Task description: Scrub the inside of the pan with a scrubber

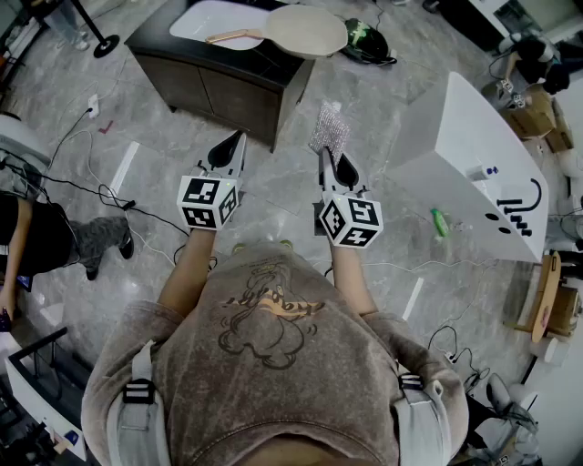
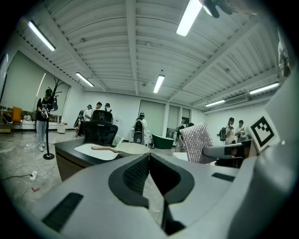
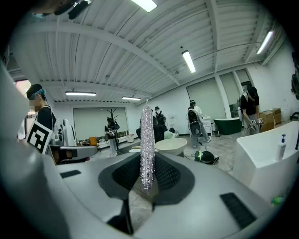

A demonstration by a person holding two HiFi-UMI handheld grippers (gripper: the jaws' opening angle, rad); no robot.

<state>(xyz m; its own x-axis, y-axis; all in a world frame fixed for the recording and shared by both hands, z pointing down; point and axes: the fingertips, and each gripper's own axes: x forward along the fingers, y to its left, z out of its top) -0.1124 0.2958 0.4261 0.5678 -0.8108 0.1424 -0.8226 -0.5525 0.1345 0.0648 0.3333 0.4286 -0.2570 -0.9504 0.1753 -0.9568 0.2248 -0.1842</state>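
Scrubber [image 3: 147,135] sits pinched upright in right gripper [image 3: 148,179] (left gripper [image 2: 149,161] closed).

Ahead of me a dark cabinet [image 1: 219,82] stands on the grey marble floor [image 1: 273,191], with a white board [image 1: 202,18] on its top. To my right is a white counter [image 1: 455,136] carrying a small pump bottle [image 3: 281,147]. A small green object [image 1: 440,221] lies at its foot. A black and green object [image 1: 369,42] sits beyond the cabinet. Cables [image 1: 82,187] trail at my left, near a person in grey trousers [image 1: 91,238]. More people [image 2: 99,112] stand far back.
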